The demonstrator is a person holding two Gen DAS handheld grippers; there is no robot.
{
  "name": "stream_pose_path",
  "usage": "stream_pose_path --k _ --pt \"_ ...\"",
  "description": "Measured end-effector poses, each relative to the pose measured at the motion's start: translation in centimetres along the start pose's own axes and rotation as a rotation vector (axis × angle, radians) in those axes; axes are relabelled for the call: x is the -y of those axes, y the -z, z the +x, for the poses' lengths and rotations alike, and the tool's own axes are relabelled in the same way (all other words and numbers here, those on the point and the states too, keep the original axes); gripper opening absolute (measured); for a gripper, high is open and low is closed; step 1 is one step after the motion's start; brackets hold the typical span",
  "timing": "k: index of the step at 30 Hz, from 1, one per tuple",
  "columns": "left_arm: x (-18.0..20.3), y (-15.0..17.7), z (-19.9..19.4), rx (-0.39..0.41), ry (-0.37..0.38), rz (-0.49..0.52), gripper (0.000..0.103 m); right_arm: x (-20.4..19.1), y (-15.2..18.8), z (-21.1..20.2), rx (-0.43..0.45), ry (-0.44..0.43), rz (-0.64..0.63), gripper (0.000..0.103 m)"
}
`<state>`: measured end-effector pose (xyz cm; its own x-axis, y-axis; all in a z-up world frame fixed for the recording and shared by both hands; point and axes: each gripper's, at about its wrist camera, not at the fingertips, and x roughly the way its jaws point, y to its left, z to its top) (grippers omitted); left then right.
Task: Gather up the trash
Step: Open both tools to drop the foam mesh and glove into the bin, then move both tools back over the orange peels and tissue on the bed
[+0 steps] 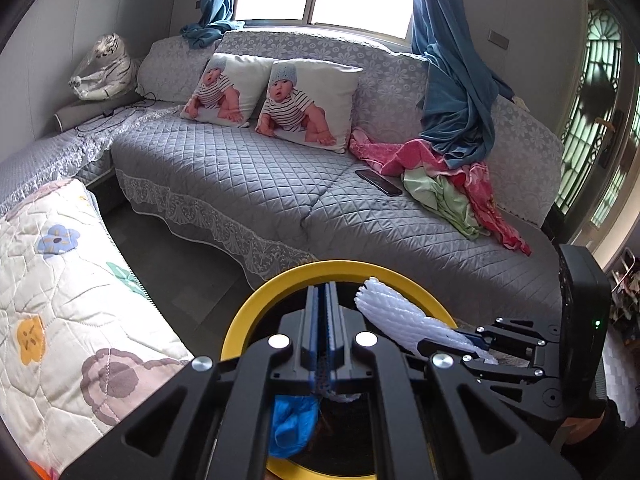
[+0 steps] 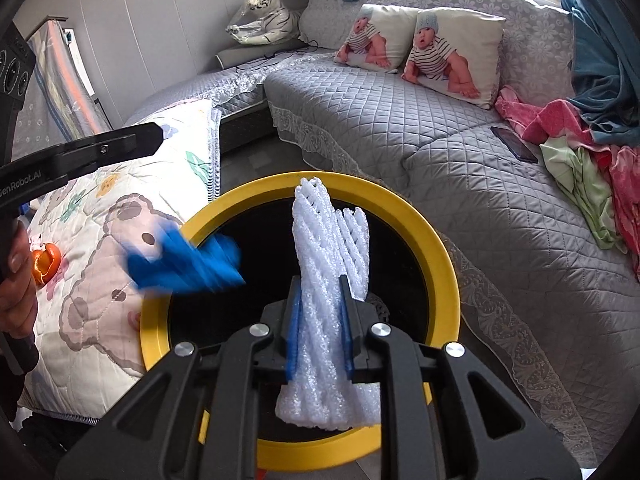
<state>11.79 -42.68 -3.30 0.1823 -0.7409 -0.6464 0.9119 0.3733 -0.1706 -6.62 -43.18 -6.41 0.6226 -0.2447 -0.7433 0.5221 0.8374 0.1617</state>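
The white foam net (image 2: 328, 256) stands pinched between the blue pads of the right gripper (image 2: 320, 312), directly above the black opening of the yellow-rimmed bin (image 2: 436, 232), so it seems ready to be dropped in. It is a soft, tube-shaped mesh of foamed plastic, ribbed and springy-looking, flattened where the pads squeeze it. A crumpled blue piece (image 2: 184, 260), blurred in the right wrist view, hangs over the near-left rim of the bin, half in and half out; whether anything holds it I cannot tell. The left gripper (image 1: 320, 320) has its fingers pressed together, with a scrap of netting and the blue piece showing below them, above the same bin. Left to collect, by my judgement, is the orange peel (image 2: 46, 268) lying on the flowered quilt (image 2: 120, 312) at the left. Beyond the bin stretches a sofa (image 2: 400, 128) under a grey quilted cover with lace edging, carrying two baby-print pillows (image 2: 452, 52), a dark phone (image 2: 514, 144) and crumpled pink and green cloth (image 2: 576, 168).
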Motion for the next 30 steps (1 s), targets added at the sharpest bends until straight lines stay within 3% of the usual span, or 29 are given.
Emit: stream_pose_path --k 2,4,8,10,14,15,23,30 --pt "-0.3 0.0 0.0 0.003 0.001 -0.011 0.013 0.1 -0.1 -0.1 0.004 -0.002 0.003 0.032" --pt "-0.9 0.0 -0.4 0.018 -0.014 -0.028 0.033 0.1 -0.1 -0.3 0.014 0.0 0.01 0.04" --pt "-2.5 0.0 -1.5 0.049 -0.031 -0.091 0.048 0.1 -0.3 -0.7 0.03 0.028 0.015 0.051" --pt "-3.7 0.1 -2.6 0.08 -0.066 -0.121 0.072 0.1 -0.4 -1.0 0.044 0.038 0.021 0.059" --pt "-6.3 0.3 -5.6 0.147 -0.128 -0.156 0.088 -0.8 -1.0 -1.7 0.108 0.061 -0.018 0.073" --pt "-6.9 0.5 -6.5 0.17 -0.146 -0.166 0.096 -1.0 -1.2 -1.9 0.122 0.049 -0.024 0.076" --pt "-12.9 3.3 -13.9 0.31 -0.306 -0.249 0.095 -6.9 -2.7 -2.9 0.253 -0.089 -0.154 0.092" --pt "-19.3 8.0 -21.2 0.294 -0.43 -0.246 0.095 -14.4 -4.1 -1.8 0.291 -0.263 -0.306 0.095"
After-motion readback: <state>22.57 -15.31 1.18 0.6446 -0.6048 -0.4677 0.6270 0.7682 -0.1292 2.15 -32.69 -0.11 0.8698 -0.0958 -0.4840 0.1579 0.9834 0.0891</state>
